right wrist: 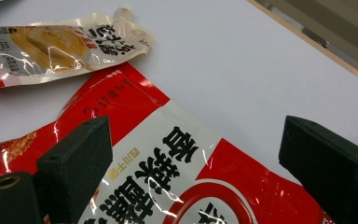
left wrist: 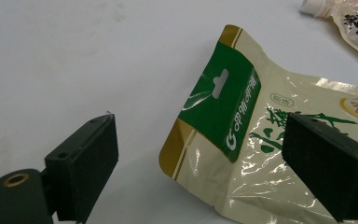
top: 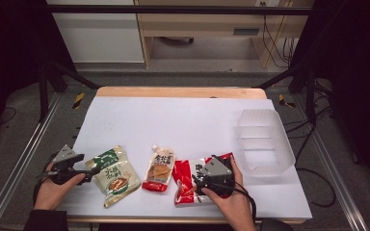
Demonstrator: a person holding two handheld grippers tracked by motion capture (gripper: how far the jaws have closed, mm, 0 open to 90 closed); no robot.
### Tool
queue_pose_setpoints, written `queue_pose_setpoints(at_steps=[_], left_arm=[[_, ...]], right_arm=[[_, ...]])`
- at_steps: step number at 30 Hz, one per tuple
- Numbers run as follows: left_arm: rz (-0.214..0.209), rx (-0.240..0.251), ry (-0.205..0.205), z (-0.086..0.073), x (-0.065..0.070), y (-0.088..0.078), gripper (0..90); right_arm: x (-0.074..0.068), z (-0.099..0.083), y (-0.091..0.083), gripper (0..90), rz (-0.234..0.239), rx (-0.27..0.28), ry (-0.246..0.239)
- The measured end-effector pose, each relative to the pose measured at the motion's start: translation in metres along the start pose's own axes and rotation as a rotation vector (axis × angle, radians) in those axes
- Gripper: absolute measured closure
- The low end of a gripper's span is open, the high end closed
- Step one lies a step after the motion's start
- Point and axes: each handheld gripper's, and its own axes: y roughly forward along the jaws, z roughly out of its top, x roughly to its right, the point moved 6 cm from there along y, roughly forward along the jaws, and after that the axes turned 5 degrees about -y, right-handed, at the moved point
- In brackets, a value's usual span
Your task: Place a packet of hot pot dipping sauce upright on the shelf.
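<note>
Nearest to me, both of the person's forearms come in over the near edge of the counter (top: 192, 115), a wide white sheet on a wooden top that fills the middle of the high view. Around it I see dark grey floor, metal rails running away on either side, black frame posts, and a pale cabinet with loose cables at the far wall.

On the counter, far right, sits a clear plastic tub (top: 265, 139), well apart from the pouches. Along the near edge lie three pouches in a row: a green and cream pouch (top: 113, 174) at the left, a cream spouted pouch (top: 159, 168) in the middle, and a red pouch (top: 188, 185) to its right, partly under the right hand.

I see the left hand (top: 53, 185) at the near left corner, holding the left gripper (top: 96, 169) roughly level and pointing right at the green and cream pouch (left wrist: 242, 140). Its fingers stand wide apart: one hangs over bare counter, the other over the pouch's printed face, and the pouch's corner lies between them, not pinched.

I see the right hand (top: 229, 197) holding the right gripper (top: 197, 185) low over the red pouch (right wrist: 177, 172), pointing left. Its fingers are also spread wide, standing above the pouch, pressing on nothing.
</note>
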Motion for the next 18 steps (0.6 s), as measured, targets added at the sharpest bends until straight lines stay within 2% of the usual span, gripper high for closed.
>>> queue_pose_setpoints(at_steps=[1, 3, 4, 5, 6, 7, 10, 14, 16, 18], left_arm=[[0.0, 0.001, 0.001, 0.0, 0.0, 0.001, 11.9], [-0.041, 0.011, -0.011, 0.001, 0.0, 0.004, 14.1], [-0.041, 0.011, -0.011, 0.001, 0.0, 0.004, 16.2], [-0.053, 0.001, -0.011, 0.0, 0.0, 0.007, 16.2], [-0.066, -0.011, -0.014, -0.001, 0.001, 0.009, 20.1], [-0.072, -0.025, -0.002, -0.002, 0.002, 0.01, 22.1], [-0.084, -0.043, 0.015, -0.004, 0.007, 0.008, 27.5], [-0.085, -0.034, 0.029, -0.004, 0.009, 0.003, 32.5], [-0.098, -0.025, 0.025, -0.003, 0.011, -0.001, 35.3], [-0.133, -0.034, 0.049, -0.004, 0.018, -0.007, 38.6]], right_arm=[[0.0, -0.001, 0.001, 10.0, 0.003, -0.005, -0.002], [0.0, -0.002, 0.003, 9.9, 0.008, -0.013, 0.005], [0.0, -0.002, 0.003, 9.9, 0.008, -0.013, 0.005], [0.001, -0.003, 0.004, 9.9, 0.007, -0.02, 0.003], [0.001, -0.003, 0.006, 10.0, 0.006, -0.023, 0.0], [0.002, -0.003, 0.006, 10.0, 0.008, -0.024, 0.0], [0.0, -0.001, 0.003, 10.2, 0.006, -0.011, -0.007], [-0.002, 0.0, 0.0, 10.2, 0.001, -0.013, -0.021], [0.0, 0.0, 0.0, 10.2, -0.001, -0.01, -0.017], [0.002, -0.003, 0.002, 10.3, -0.001, -0.019, 0.0]])
